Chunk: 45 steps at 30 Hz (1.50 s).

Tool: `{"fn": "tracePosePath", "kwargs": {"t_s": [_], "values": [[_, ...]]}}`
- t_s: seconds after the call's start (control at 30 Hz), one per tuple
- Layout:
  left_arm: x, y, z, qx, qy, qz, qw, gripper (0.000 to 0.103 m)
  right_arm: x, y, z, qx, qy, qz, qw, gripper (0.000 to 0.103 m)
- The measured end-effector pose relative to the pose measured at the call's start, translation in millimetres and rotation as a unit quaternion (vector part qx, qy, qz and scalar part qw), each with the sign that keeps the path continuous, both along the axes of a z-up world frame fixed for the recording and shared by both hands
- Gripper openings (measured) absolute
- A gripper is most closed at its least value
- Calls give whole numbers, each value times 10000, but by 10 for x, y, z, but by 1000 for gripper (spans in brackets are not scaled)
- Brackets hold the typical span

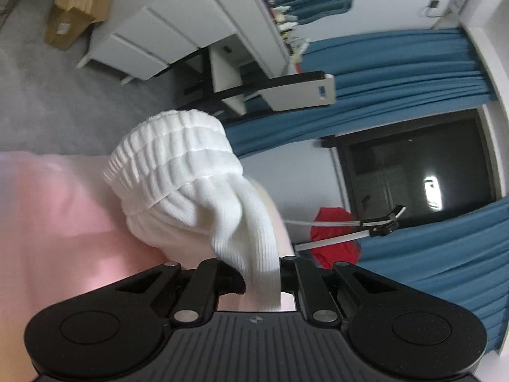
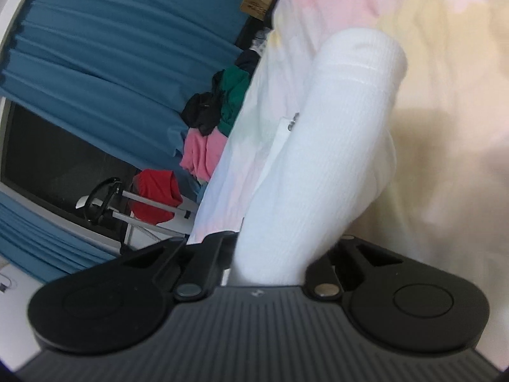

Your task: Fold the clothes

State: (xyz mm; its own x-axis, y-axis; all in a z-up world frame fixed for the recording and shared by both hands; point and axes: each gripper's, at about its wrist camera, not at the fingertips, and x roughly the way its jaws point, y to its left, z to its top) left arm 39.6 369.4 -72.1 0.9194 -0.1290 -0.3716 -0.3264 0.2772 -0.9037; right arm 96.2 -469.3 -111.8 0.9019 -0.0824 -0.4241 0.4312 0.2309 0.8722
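Pinching a fold of white ribbed garment (image 1: 197, 197), the left gripper (image 1: 259, 281) has its jaws pressed together on the cloth, which runs down between them into the gap. Ahead of this tool the garment bunches into a gathered, elastic-looking band, lying over a pale pink sheet (image 1: 57, 222) that spreads to the tool's left. Farther ahead and to the left sits a cardboard box (image 1: 76, 6) on grey floor, then a white drawer unit (image 1: 165, 31). To the tool's right hang blue curtains (image 1: 397, 63) around a dark window (image 1: 420, 172), with a red cloth (image 1: 334, 238) on a metal rack (image 1: 350, 222) near the tool's right side.

The right gripper (image 2: 270, 264) is likewise clamped on the white garment (image 2: 331, 159), a thick ribbed roll that rises from between the jaws straight ahead and ends in a hemmed edge. Left of this tool are the blue curtains (image 2: 121, 47) and the window (image 2: 57, 159), then the red cloth (image 2: 156, 194) on the rack (image 2: 143, 203), and a heap of pink, green and black clothes (image 2: 216, 121) farther ahead. Behind and right of the garment lies bedding (image 2: 445, 111) in pale pink and yellow, and the garment rests against it.
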Motion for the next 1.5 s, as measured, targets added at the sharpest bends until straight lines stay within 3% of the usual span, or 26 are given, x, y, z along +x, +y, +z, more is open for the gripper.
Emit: {"fn": "tracePosePath", "kwargs": {"t_s": [0.13, 0.27, 0.37, 0.4, 0.47, 0.63, 0.8, 0.87, 1.03, 1.13, 1.2, 1.33, 1.4, 1.5], "values": [[-250, 103, -223, -188, 959, 59, 9952, 11, -303, 91, -169, 458, 603, -67, 9971, 15], [-284, 239, -429, -249, 1454, -175, 9889, 18, -410, 89, -301, 671, 506, -272, 9961, 21], [-338, 283, -413, -158, 1641, -266, 9860, 35, -477, 77, -386, 808, 371, -430, 9951, 28], [-370, 293, -383, -62, 1739, -327, 9842, 46, -499, 73, -414, 853, 326, -483, 9946, 33], [-423, 270, -322, 100, 1830, -428, 9821, 53, -544, 65, -471, 944, 235, -588, 9935, 42], [-588, -38, 21, 1014, 1949, -591, 9738, 72, -547, 19, -498, 801, 11, -614, 9949, 43], [-757, -457, 424, 2206, 1719, -740, 9573, 75, -464, -17, -454, 478, -205, -528, 9972, 43], [-773, -611, 533, 2547, 1562, -847, 9506, 76, -429, -1, -469, 419, -20, -562, 9975, 43], [-638, -1018, 644, 3286, 1225, -1316, 9272, 77, -330, -49, -568, 322, 368, -306, 9983, 42], [-511, -1271, 678, 3678, 1010, -1584, 9107, 77, -223, -54, -468, -133, 489, 57, 9987, 42], [-423, -1470, 684, 3953, 899, -1727, 8977, 77, -189, -18, -354, -483, 414, 206, 9978, 42], [-325, -1994, 652, 4374, 567, -2078, 8731, 80, -150, -58, -348, -535, 331, 235, 9977, 42], [-255, -2367, 535, 4616, 435, -2385, 8533, 80, -120, -103, -386, -514, 394, 236, 9976, 42], [-144, -2904, 286, 5035, 369, -2960, 8109, 80, -76, -172, -443, -482, 488, 237, 9974, 42]]}}
